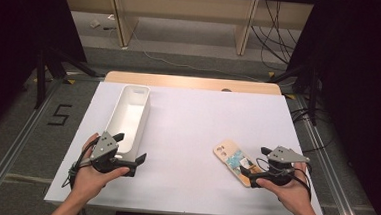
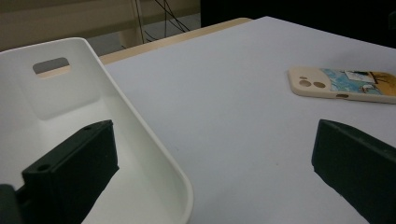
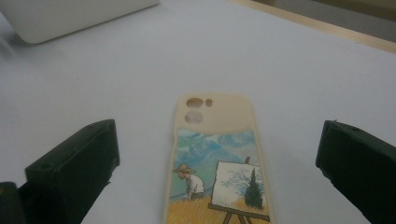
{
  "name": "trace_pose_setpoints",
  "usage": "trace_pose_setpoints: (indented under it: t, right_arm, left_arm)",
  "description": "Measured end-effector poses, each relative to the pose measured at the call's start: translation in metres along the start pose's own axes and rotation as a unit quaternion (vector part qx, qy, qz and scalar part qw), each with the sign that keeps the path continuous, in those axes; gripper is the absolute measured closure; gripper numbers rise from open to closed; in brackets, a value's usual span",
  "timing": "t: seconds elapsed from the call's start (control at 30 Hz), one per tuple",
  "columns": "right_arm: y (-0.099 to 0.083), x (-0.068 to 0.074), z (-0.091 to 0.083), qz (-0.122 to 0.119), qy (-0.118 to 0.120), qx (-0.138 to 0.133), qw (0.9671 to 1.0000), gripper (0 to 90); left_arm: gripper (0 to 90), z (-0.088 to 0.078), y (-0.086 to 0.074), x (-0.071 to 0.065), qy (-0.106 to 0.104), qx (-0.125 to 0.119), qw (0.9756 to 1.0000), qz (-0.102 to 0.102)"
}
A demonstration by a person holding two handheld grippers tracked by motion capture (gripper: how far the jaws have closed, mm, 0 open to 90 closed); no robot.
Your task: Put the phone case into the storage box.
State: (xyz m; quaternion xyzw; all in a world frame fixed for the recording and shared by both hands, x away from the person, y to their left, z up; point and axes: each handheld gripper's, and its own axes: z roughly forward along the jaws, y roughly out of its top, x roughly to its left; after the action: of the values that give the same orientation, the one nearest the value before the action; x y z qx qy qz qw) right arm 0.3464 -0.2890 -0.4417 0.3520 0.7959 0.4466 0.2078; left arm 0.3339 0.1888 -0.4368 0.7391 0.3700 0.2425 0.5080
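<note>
My right gripper (image 3: 217, 172) sits low over the near right part of the white table (image 1: 191, 137), its jaws spread wide; between them lies the phone case (image 3: 217, 163), flat on the table, touched by neither jaw; in the right gripper view I see its cream top with the camera holes pointing away from me, and below that a painted picture of a figure in a straw hat beside an easel. In the high view the phone case (image 1: 233, 161) lies slantwise, its camera end toward the middle of the table and its near end under the tips of my right gripper (image 1: 259, 169).

My left gripper (image 1: 128, 154) rests at the near left, its jaws also wide and holding nothing; it straddles the near right wall of the white bin (image 1: 128, 116), one jaw inside the bin and the other out over the bare table; the left gripper view shows the bin (image 2: 70, 116) with a handle slot in its far end wall, and the phone case (image 2: 343, 85) well apart to the right.

The bin stands lengthwise, running away from me along the left side of the table; the case and the bin lie well apart.
</note>
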Motion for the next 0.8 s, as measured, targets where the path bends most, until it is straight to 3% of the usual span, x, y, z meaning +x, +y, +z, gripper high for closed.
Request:
trace_pose_setpoints:
  t: [0.37, 0.5, 0.53, 0.57, 0.7, 0.77, 0.8]
  right_arm:
    - [0.001, -0.001, 0.002, -0.006, -0.003, 0.019, 0.9998, 0.6]
    - [0.008, -0.004, 0.005, -0.014, -0.008, 0.05, 0.9986, 1.8]
    - [0.012, -0.006, 0.009, -0.016, -0.006, 0.075, 0.997, 3.1]
    - [0.012, -0.006, 0.009, -0.016, -0.006, 0.075, 0.997, 3.1]
    - [0.013, -0.008, 0.021, -0.019, 0.004, 0.138, 0.9902, 5.4]
    - [0.014, -0.008, 0.028, -0.025, 0.01, 0.156, 0.9874, 5.2]
    - [0.019, -0.007, 0.037, -0.028, 0.014, 0.179, 0.9833, 4.8]
  left_arm:
    - [0.0, -0.001, 0.0, 0.0, 0.001, -0.001, 1.0, -0.002]
    - [0.0, -0.001, 0.0, 0.0, 0.0, -0.002, 1.0, -0.001]
    - [0.0, -0.001, 0.0, 0.0, 0.0, -0.002, 1.0, -0.001]
    - [0.0, -0.001, 0.0, 0.0, 0.0, -0.002, 1.0, -0.001]
    - [0.0, 0.0, -0.001, 0.0, -0.001, 0.0, 1.0, -0.002]
    - [0.0, 0.0, -0.001, 0.0, -0.002, 0.0, 1.0, -0.002]
    - [0.0, 0.0, -0.001, 0.0, -0.001, 0.0, 1.0, -0.001]
